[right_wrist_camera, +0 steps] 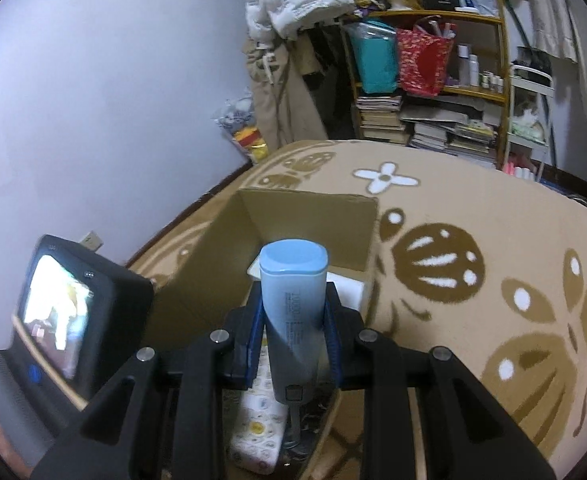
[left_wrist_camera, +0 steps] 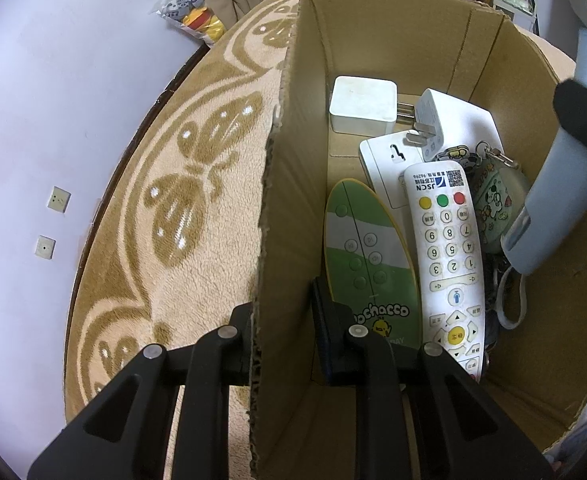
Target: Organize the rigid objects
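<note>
Left wrist view: cardboard box (left_wrist_camera: 393, 40) nearly packed, last piece arriving.
Remotes, chargers and keys already lie inside; the right gripper (right_wrist_camera: 293, 336) clamps a blue power bank (right_wrist_camera: 293, 300) above the box, while the left gripper (left_wrist_camera: 281, 332) pinches the box wall.

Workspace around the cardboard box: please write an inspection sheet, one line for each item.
Surface: beige patterned blanket under the cardboard box.
Job's things: in the box lie a white remote, a green remote, a white charger, a plug adapter and a cartoon pouch.
Clutter: stacked books, bags on a shelf.
Grippers: left tool straddles the box's left wall; whether it pinches cannot be told. Right tool is shut on a blue power bank above the box.
Cables: nothing seen.
Surroundings: lilac wall, wall sockets.
</note>
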Motion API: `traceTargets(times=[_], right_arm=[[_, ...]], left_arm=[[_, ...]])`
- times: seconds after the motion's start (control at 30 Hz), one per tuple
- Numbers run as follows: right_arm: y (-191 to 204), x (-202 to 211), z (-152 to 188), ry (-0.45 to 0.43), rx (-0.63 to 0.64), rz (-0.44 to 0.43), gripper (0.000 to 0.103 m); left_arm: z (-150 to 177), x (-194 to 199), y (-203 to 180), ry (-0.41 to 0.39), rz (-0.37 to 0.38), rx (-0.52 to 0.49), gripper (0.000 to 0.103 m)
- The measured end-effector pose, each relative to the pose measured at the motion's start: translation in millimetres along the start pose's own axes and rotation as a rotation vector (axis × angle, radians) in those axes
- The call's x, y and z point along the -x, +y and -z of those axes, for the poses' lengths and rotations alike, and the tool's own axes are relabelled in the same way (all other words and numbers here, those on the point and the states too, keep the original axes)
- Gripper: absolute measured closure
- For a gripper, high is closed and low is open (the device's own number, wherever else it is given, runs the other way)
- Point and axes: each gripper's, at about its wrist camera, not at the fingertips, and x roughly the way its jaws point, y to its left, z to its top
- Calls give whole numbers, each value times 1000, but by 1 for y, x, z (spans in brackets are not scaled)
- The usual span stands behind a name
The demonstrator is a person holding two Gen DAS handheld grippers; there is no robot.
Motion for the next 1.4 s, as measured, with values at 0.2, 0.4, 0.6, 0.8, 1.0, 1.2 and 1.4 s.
traceTargets(times=[0.2,0.4,0.6,0.8,1.0,1.2,1.4], right_arm=[[-3,-5,2,7,-13,17,74],[-3,-4,2,3,-3,27,74],[-2,0,2,-20,4,30,73],[-1,8,6,-28,6,42,59],[-8,14,6,-16,4,63,46],[-16,29,4,4,-14,91,38],[-24,41,8,26,-38,129,24]], left_arm=[[-1,0,1,-1,1,-1,83],[-1,0,1,-1,2,0,83],[-1,0,1,-2,1,-1,83],[0,2,2,-2,7,6,83],[0,6,7,-9,15,17,83],[0,29,8,-53,37,25,82],[5,44,6,-73,53,27,49]])
